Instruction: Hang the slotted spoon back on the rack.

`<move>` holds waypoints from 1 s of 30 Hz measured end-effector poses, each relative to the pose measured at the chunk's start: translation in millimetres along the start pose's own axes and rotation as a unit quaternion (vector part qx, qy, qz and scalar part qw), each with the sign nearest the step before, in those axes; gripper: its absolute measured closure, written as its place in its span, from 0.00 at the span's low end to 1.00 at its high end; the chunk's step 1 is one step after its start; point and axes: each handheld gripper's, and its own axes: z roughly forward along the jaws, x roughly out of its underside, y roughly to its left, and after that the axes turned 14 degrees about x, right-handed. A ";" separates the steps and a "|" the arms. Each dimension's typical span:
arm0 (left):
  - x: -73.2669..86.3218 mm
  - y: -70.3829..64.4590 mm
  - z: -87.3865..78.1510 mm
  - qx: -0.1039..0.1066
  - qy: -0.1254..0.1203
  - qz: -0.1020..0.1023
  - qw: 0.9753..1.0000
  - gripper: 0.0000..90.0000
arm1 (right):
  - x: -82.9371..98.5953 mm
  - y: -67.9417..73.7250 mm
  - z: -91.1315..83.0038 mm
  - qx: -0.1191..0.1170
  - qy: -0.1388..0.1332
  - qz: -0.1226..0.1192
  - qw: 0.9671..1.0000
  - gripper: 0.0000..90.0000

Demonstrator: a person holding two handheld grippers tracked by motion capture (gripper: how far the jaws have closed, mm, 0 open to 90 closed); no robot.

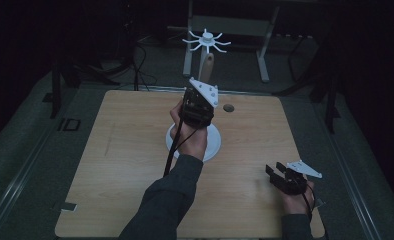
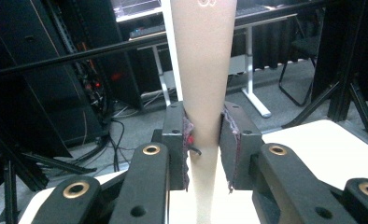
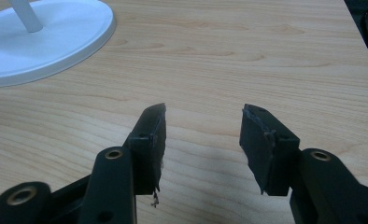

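A white stand rises from the middle of the wooden table (image 1: 125, 150). It has a round white base (image 1: 214, 145), a beige tapered post (image 1: 207, 64) and a white spoked top (image 1: 206, 40). My left gripper (image 1: 202, 87) is held high over the base and is shut on the post. In the left gripper view its pads (image 2: 230, 140) press the beige tapered post (image 2: 203, 70) from both sides. My right gripper (image 1: 276, 169) rests low near the table's front right corner. In its own view my right gripper (image 3: 203, 140) is open with bare wood between the jaws, and the white base (image 3: 46, 37) lies to the upper left.
A small dark round spot (image 1: 228, 107) sits on the table behind the base. A piece of tape (image 1: 67, 206) marks the front left corner. Beyond the table stand a white desk frame (image 1: 262, 55) and dark racks with cables (image 2: 93, 93).
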 end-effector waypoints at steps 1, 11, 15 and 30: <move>-0.2 0.1 0.2 -0.001 0.000 0.000 1.000 0.82 | 0.0 -0.1 -0.2 0.000 0.000 0.001 1.000 0.56; -4.9 0.1 0.8 -0.005 -0.002 -0.002 1.000 0.82 | 0.1 -0.2 -0.7 0.001 0.000 0.002 1.000 0.56; -6.1 0.9 1.7 -0.008 -0.001 -0.001 1.000 0.82 | 0.2 -0.2 -0.7 0.001 0.000 0.001 1.000 0.56; -7.1 4.8 11.8 -0.015 0.015 -0.003 1.000 0.82 | 0.1 -0.4 -0.9 0.001 0.000 0.001 1.000 0.56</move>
